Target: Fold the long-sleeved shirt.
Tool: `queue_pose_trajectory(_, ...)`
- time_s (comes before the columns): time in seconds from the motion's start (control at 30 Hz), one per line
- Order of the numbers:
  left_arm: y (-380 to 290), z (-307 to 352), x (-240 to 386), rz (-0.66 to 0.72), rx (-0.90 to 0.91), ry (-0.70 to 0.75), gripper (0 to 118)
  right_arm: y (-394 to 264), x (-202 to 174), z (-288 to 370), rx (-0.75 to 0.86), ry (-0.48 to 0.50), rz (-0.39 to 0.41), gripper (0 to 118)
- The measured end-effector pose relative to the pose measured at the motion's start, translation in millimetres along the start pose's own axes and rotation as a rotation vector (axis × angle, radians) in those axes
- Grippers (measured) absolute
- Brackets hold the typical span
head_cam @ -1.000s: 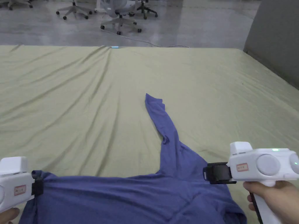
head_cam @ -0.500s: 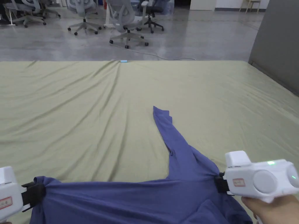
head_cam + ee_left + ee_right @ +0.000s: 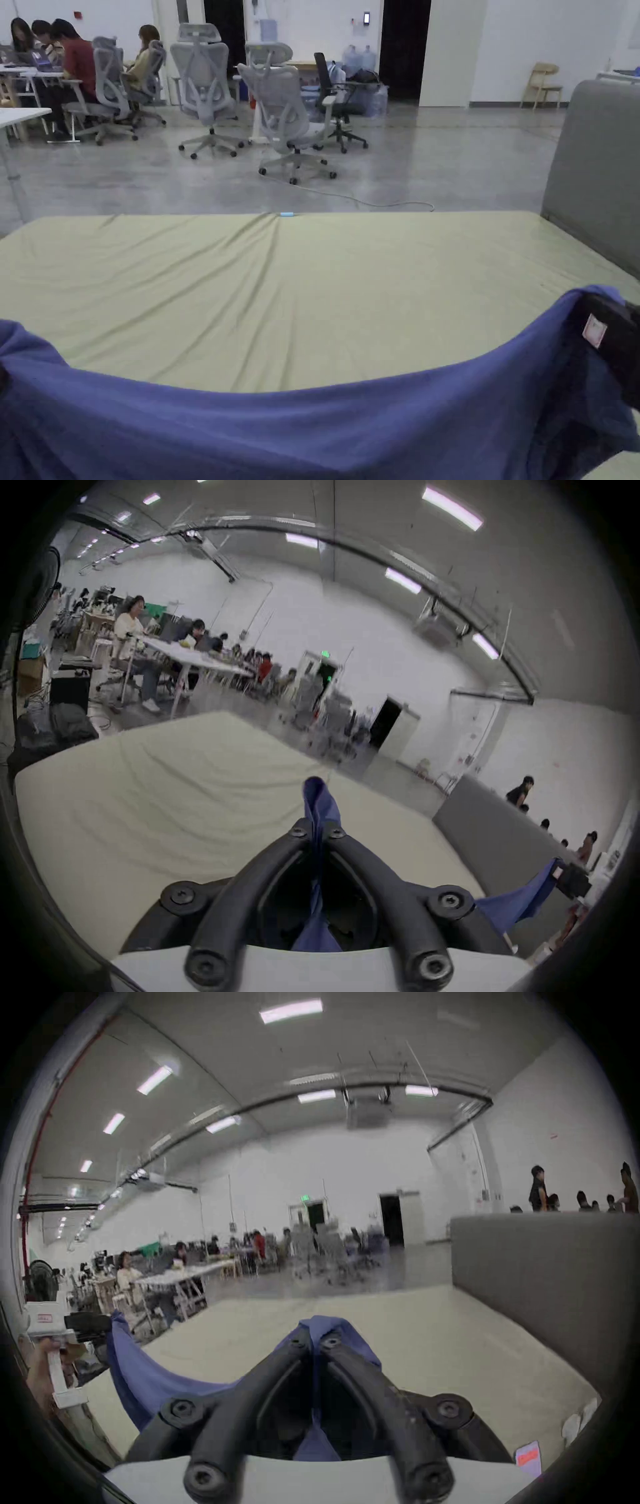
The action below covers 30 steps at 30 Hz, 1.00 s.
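— Above the bed (image 3: pixel 350 294), head view first: where's the shirt (image 3: pixel 300 425)?
— Lifted, sagging in a band between both tools; the right tool (image 3: pixel 615 350) is at its right end.
— Left gripper view?
— Left tool (image 3: pixel 317 833) pressed together, pinching a blue fold.
— Right gripper view?
— Right tool (image 3: pixel 313 1342) likewise clamped on cloth.
— Which step?
— Probably spreading it out before folding. Next, I'd lay it flat on the bed, keeping the edge taut.
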State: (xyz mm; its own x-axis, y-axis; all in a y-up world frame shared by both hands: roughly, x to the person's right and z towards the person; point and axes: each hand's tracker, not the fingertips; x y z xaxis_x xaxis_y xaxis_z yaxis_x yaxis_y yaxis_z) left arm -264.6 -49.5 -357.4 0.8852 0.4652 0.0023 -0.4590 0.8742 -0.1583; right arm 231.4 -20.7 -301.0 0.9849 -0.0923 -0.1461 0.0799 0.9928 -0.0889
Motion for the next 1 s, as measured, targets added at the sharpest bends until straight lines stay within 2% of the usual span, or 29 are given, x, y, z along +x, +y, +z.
queue_pose_trajectory(0.1, 43.2, -18.2, 17.8, -0.028, 0.079, -0.026, 2, 50.1, -3.4, -19.7, 0.052, -0.024, 0.059, 5)
queue_pose_trajectory(0.23, 107.2, -53.3, 42.9, -0.025, 0.129, -0.059, 2, 125.1, 9.9, -59.5, 0.094, -0.034, 0.067, 5)
queue_pose_trajectory(0.33, 152.5, -90.7, 65.3, -0.088, 0.190, -0.062, 2, 184.5, 21.2, -102.5, 0.087, -0.022, 0.071, 5)
queue_pose_trajectory(0.43, 190.7, -127.6, 90.8, -0.103, 0.193, -0.067, 2, 243.1, 23.0, -152.0, 0.069, -0.050, 0.114, 5)
queue_pose_trajectory(0.47, 202.2, -139.0, 95.6, -0.102, 0.193, -0.068, 2, 259.2, 28.9, -164.6, 0.072, -0.081, 0.110, 5)
queue_pose_trajectory(0.5, 213.9, -152.0, 101.1, -0.100, 0.188, -0.069, 2, 276.6, 32.7, -179.7, 0.075, -0.073, 0.103, 5)
queue_pose_trajectory(0.53, 223.8, -166.0, 108.1, -0.143, 0.193, -0.044, 2, 292.7, 34.7, -195.4, 0.082, -0.085, 0.111, 5)
queue_pose_trajectory(0.63, 240.0, -201.5, 124.8, -0.270, 0.228, 0.029, 2, 317.9, 36.9, -223.8, 0.095, -0.105, 0.097, 5)
queue_pose_trajectory(0.77, 260.6, -246.1, 131.4, -0.292, 0.227, 0.010, 2, 339.9, 45.2, -270.8, 0.081, -0.134, 0.108, 5)
queue_pose_trajectory(0.83, 270.6, -269.8, 133.5, -0.316, 0.220, -0.005, 2, 349.0, 53.4, -294.1, 0.063, -0.160, 0.094, 5)
queue_pose_trajectory(0.87, 274.7, -281.3, 134.3, -0.321, 0.219, -0.020, 2, 351.4, 57.8, -306.2, 0.051, -0.189, 0.061, 5)
queue_pose_trajectory(0.93, 275.7, -294.5, 138.2, -0.335, 0.237, -0.026, 2, 347.9, 60.8, -322.0, 0.050, -0.203, 0.097, 5)
queue_pose_trajectory(1.0, 275.3, -309.5, 139.4, -0.346, 0.249, -0.046, 2, 336.5, 62.4, -341.5, 0.005, -0.251, 0.175, 5)
